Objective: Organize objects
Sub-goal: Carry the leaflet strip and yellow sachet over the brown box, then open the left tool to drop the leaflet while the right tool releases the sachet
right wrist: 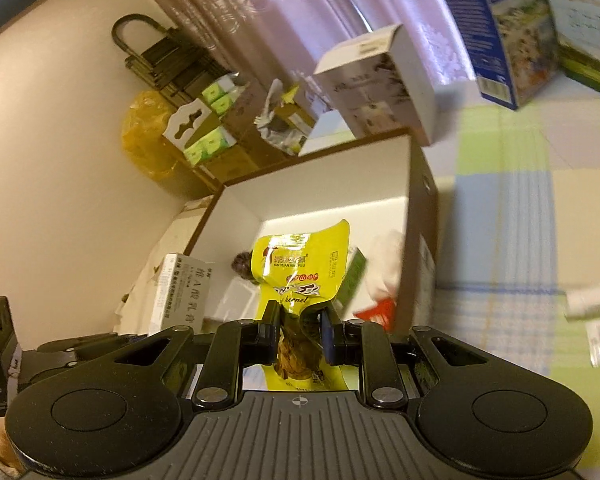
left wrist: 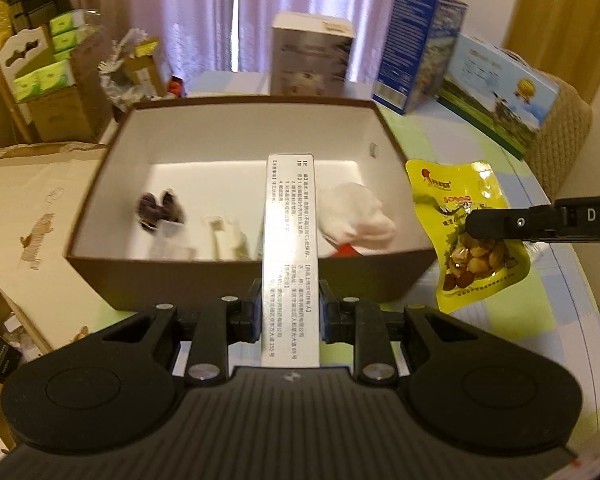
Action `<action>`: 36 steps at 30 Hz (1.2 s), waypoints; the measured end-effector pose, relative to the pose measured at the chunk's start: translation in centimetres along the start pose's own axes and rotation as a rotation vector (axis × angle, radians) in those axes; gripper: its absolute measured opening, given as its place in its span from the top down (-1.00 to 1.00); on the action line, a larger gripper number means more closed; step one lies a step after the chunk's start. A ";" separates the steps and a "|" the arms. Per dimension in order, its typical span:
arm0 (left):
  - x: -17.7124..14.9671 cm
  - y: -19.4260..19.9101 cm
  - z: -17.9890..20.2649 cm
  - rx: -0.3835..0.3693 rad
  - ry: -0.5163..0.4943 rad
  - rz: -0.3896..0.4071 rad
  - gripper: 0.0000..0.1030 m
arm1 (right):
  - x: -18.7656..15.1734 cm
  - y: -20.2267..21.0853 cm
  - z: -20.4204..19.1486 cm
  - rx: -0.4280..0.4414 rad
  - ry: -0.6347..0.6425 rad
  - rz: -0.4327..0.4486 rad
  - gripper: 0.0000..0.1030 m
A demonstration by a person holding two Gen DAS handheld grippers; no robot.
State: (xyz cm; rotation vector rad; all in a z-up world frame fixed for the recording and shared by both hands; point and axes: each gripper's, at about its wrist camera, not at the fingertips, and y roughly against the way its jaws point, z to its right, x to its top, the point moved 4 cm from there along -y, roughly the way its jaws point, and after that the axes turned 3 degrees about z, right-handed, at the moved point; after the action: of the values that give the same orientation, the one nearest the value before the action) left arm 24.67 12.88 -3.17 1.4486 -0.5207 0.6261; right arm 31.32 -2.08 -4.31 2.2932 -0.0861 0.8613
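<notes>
My left gripper (left wrist: 289, 314) is shut on a long white printed box (left wrist: 290, 240) and holds it over the near wall of the brown storage box (left wrist: 240, 278). My right gripper (right wrist: 300, 334) is shut on a yellow snack pouch (right wrist: 300, 268) of nuts, held at the box's right side; the pouch also shows in the left wrist view (left wrist: 466, 224). Inside the brown box lie a dark purple item (left wrist: 158, 208), a white cloth (left wrist: 356, 218), small pale packets (left wrist: 228, 236) and something red (left wrist: 344, 250). The white box and left gripper show in the right wrist view (right wrist: 180, 292).
Cartons stand behind the brown box: a white one (left wrist: 310, 56), a blue one (left wrist: 418, 46) and a landscape-printed one (left wrist: 500, 88). A checked tablecloth (right wrist: 500, 208) covers the table. A small white roll (right wrist: 586, 300) lies at the right. Cardboard boxes (left wrist: 52, 92) stand at the left.
</notes>
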 end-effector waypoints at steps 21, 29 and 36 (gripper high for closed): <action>7.7 -9.5 -9.3 0.090 0.006 -0.030 0.59 | 6.4 -13.2 2.1 -0.222 0.188 -0.122 0.66; 9.0 -13.9 -10.9 0.108 -0.006 -0.078 0.59 | 7.0 -16.8 2.9 -0.268 0.257 -0.169 0.66; 9.5 -16.3 -11.2 0.107 -0.013 -0.103 0.59 | 7.7 -18.8 3.9 -0.272 0.226 -0.163 0.61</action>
State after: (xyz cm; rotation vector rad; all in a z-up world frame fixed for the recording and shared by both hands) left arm 42.14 24.48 -9.55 1.5710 -0.4249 0.5695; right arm 44.78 11.21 -12.57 1.9109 0.0781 0.9544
